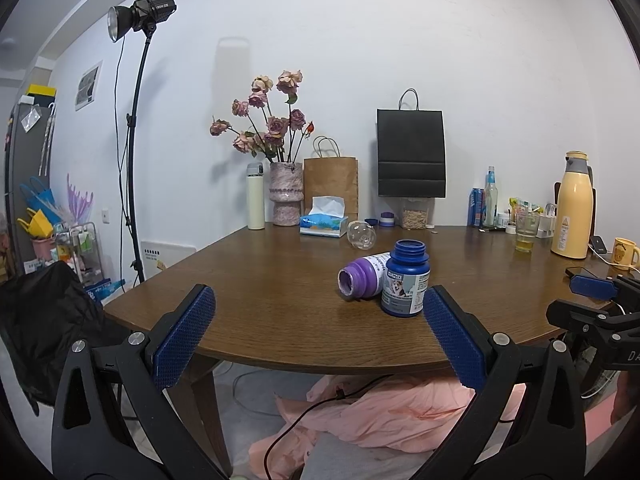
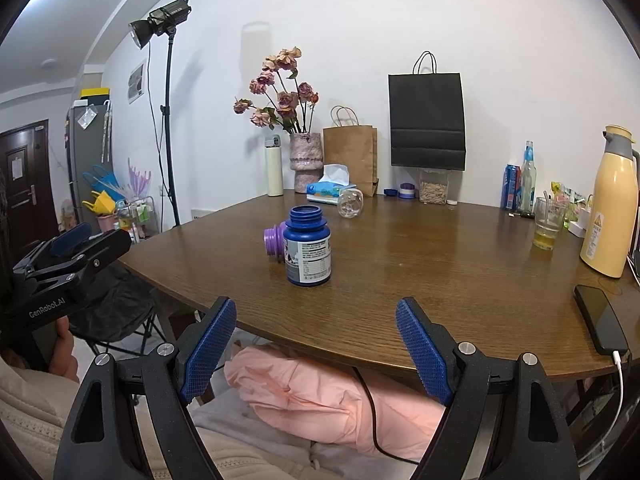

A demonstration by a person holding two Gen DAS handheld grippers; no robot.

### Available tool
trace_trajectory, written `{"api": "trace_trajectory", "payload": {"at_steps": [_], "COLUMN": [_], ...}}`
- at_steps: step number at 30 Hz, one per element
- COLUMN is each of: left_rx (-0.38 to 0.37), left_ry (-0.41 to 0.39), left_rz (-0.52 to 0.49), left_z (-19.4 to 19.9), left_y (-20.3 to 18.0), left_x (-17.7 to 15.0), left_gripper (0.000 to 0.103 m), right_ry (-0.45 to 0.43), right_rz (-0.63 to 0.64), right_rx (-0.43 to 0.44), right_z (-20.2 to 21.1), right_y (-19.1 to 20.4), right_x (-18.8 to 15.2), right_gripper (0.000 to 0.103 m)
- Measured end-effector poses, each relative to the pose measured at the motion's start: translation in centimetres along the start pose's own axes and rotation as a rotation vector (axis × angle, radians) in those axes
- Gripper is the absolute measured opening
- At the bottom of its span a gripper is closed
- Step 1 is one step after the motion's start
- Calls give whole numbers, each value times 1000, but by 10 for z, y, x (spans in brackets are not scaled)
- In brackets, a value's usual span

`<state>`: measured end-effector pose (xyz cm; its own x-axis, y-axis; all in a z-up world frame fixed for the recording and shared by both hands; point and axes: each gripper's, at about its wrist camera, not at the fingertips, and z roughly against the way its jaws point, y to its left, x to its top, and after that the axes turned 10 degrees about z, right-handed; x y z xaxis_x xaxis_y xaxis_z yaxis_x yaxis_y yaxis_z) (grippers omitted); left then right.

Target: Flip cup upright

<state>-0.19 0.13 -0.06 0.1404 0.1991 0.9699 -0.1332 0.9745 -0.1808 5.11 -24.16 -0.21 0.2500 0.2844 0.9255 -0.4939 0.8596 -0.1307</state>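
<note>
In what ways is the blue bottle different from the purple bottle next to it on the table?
The blue bottle stands upright with its open mouth facing up; the purple bottle lies on its side, mouth pointing sideways. The blue bottle is dark blue with a label showing a dog; the purple bottle is violet with a white label. Both have no cap, sit close together on the wooden table, and neither gripper holds them.

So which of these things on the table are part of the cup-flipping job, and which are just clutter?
Job, probably:
- clear glass cup, lying on its side
- left claw and right claw, both open

Just lying about:
- purple bottle, tipped over
- blue bottle
- tissue box
- vase of roses
- yellow thermos jug
- phone
</note>
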Motion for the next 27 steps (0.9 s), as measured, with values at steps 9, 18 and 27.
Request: {"api": "trace_trajectory", "payload": {"at_steps": [9,18,27], "left_rx": [1,-3,-4], "left_ry": [-5,-4,-4], "left_rz": [-1,-3,-4], "left_z": [0,-1,-1], "left_y": [0,-1,-1], "left_x": [2,2,3], "left_gripper": [103,103,103], "right_ry": [-1,1,2], "right_rz": [0,2,1], "right_rx": [-4,-5,-1], "right_z": [0,-1,-4], "right_y": [-2,-2,-4], "right_x": [1,1,2], "right_gripper": [86,86,86]}}
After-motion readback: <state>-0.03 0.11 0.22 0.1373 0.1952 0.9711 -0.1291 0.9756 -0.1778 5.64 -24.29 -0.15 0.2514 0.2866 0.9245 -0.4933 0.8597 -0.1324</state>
